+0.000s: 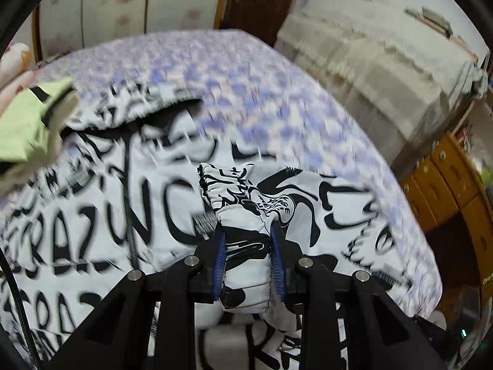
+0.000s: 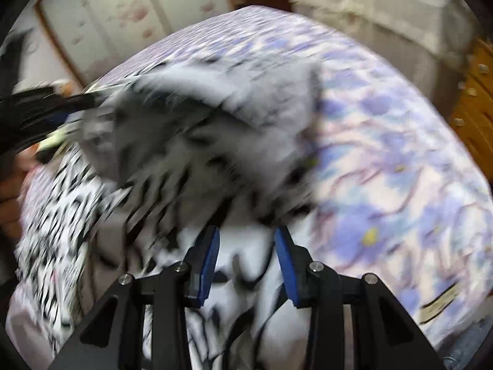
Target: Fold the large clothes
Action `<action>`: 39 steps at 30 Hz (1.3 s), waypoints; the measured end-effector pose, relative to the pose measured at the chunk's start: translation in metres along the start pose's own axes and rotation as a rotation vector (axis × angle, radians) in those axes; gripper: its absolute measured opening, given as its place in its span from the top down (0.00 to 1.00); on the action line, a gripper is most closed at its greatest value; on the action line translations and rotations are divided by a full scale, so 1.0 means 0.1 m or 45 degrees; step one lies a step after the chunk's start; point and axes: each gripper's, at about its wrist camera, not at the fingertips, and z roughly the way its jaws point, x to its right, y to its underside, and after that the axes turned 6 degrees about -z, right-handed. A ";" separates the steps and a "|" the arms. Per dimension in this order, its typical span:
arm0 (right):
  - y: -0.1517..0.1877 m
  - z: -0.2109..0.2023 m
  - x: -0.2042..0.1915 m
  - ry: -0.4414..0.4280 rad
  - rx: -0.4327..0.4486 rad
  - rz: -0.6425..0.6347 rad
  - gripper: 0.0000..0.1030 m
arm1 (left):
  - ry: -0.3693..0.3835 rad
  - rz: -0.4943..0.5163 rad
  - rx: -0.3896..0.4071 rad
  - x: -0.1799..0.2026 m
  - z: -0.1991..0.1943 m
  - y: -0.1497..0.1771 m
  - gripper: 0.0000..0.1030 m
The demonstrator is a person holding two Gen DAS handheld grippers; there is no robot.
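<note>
Printed garment: your left gripper pinches a bunched fold between nearly closed jaws; your right gripper clamps cloth, jaws part open.

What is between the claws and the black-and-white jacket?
Nothing. The left claw already pinches a bunched fold of the jacket, and jacket cloth fills the right claw too. The bed beyond it looks bare, though the picture is blurry.

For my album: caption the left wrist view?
Left gripper pinches a bunched jacket above the bed.
</note>
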 end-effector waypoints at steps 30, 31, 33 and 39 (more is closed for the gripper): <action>-0.13 -0.14 0.01 -0.216 -0.121 -0.166 0.58 | -0.183 -0.351 -0.203 -1.88 0.16 0.90 0.29; -0.19 -0.19 0.06 -0.244 -0.104 -0.126 0.57 | -0.173 -0.359 -0.211 -1.89 0.19 0.88 0.29; -0.33 -0.21 0.16 -0.253 -0.069 -0.042 0.47 | -0.149 -0.377 -0.250 -1.92 0.30 0.82 0.29; -0.78 0.15 0.31 -0.231 -0.081 0.113 0.46 | -0.134 -0.314 -0.301 -1.78 0.49 0.63 0.78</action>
